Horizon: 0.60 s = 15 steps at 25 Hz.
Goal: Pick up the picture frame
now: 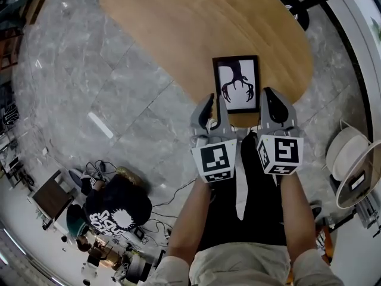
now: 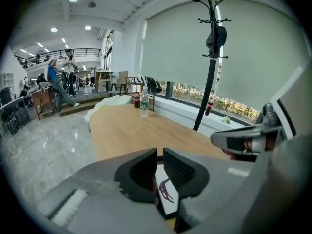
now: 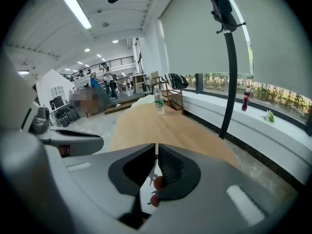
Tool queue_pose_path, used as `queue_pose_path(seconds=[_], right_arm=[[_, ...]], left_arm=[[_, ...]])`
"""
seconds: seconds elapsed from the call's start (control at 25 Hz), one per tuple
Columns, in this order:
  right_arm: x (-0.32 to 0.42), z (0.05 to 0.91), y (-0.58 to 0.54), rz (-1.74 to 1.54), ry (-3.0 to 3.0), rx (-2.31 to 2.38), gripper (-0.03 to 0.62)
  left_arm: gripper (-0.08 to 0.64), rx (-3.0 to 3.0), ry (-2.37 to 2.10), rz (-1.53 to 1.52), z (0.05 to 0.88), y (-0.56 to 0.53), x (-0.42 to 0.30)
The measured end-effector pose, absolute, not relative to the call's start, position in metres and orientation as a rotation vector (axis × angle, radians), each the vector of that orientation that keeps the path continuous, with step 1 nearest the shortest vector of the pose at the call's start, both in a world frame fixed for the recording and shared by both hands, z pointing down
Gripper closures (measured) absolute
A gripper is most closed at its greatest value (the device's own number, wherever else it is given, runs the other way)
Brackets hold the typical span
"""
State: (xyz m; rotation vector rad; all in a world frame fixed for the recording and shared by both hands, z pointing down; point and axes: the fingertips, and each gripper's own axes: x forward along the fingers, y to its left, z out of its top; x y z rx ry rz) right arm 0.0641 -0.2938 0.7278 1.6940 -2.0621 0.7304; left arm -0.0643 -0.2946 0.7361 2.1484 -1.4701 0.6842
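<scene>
Picture frame (image 1: 237,84) lies flat at the near edge of the oval wooden table (image 1: 178,28): black border, white picture with a dark branching figure. The head view shows both grippers side by side in front of it, pointing forward and down, marker cubes toward the camera. The left gripper (image 1: 212,107) has its tips at the frame's near left corner. The right gripper (image 1: 275,105) has its tips just beside the frame's near right corner. Cannot tell whether either touches the frame. In the left gripper view, the left gripper (image 2: 160,156) has its jaws a little apart with a narrow gap. Nothing is clamped, and the frame (image 2: 166,195) shows through the gap on the tabletop below. In the right gripper view, the right gripper (image 3: 156,149) has its jaws nearly together with only a hairline slit, nothing gripped. A plastic bottle (image 2: 144,105) stands at the table's far end. A black coat stand (image 2: 212,57) rises beside the table by the window blind. A person (image 1: 113,210) sits on the grey marble floor to the left.
</scene>
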Motion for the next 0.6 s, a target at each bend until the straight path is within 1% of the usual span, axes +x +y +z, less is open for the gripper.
queue_pose_path(seconds=[0.28, 0.52, 0.6], right_arm=[[0.061, 0.786, -0.283, 0.835, -1.989, 1.641, 0.531], [0.058, 0.826, -0.274, 0.901, -1.931, 1.590, 0.483], [0.059, 0.838, -0.272, 0.917, -1.907, 1.580, 0.481]], left_arm=[[0.462, 2.054, -1.397, 0.757, 0.799, -0.279, -0.069], [0.446, 1.997, -1.361, 0.809, 0.836, -0.270, -0.070], [0.437, 1.983, -1.350, 0.825, 0.847, -0.269, -0.069]])
